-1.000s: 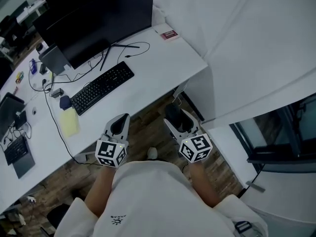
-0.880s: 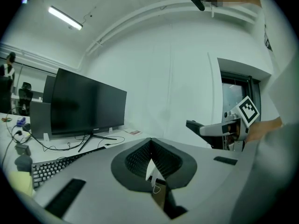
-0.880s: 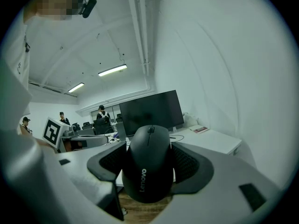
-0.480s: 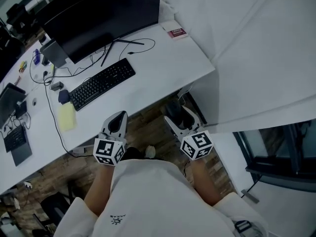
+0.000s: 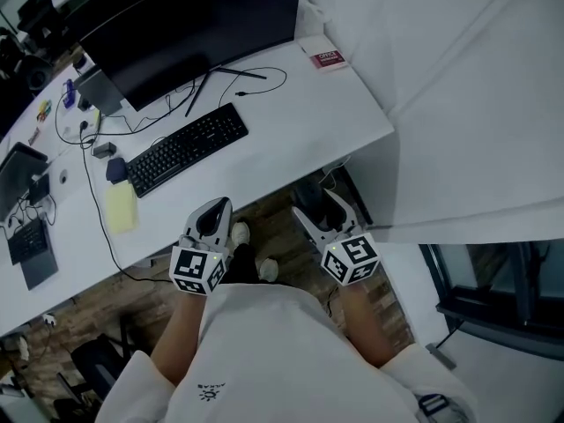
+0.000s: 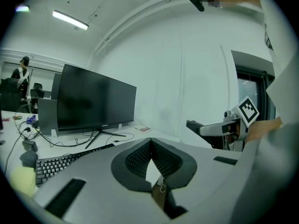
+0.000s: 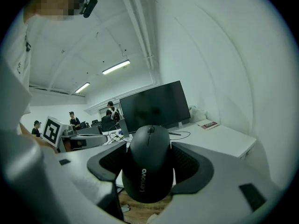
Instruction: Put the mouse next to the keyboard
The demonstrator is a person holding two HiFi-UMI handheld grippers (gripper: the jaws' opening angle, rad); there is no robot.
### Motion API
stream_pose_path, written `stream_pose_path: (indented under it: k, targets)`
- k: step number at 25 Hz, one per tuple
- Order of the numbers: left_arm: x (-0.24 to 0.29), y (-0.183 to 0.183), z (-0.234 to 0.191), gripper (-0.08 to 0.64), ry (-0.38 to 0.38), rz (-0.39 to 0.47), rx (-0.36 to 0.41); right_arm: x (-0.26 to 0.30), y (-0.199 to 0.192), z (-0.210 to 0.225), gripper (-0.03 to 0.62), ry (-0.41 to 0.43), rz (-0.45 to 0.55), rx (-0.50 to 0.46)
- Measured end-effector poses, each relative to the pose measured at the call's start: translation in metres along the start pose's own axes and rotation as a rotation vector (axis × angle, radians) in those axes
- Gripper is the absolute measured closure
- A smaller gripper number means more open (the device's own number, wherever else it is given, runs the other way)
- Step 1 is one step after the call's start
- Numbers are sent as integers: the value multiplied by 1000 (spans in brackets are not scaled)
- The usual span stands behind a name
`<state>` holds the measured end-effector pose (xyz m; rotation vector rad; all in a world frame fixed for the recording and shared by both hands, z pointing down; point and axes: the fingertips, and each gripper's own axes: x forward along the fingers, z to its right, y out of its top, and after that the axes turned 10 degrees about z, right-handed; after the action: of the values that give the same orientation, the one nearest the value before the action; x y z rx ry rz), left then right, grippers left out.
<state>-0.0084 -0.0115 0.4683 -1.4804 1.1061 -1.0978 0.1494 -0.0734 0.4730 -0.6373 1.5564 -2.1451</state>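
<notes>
Near the table (image 5: 291, 122) edge, the right hand-held gripper (image 5: 318, 204) pinches the mouse (image 7: 148, 167), and the left hand-held gripper (image 5: 214, 213) is pressed together, empty.

On the worktop (image 5: 300, 122) the keyboard (image 5: 187, 149) lies before the monitor (image 5: 194, 25), which stands at the far edge. A notepad (image 5: 120, 207) lies left of the keyboard, near the near edge. A booklet (image 5: 327, 59) lies in the far right corner. The mouse (image 7: 148, 167) sits in my right gripper (image 5: 315, 211), between its jaws, off the near edge.
</notes>
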Motion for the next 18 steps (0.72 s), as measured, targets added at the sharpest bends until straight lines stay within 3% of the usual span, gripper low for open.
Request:
stream_pose_path:
  k: [18]
  targets:
    - [73,3,-84,554,-36,-15,-14,119,1,24,284,-21,-53,-35]
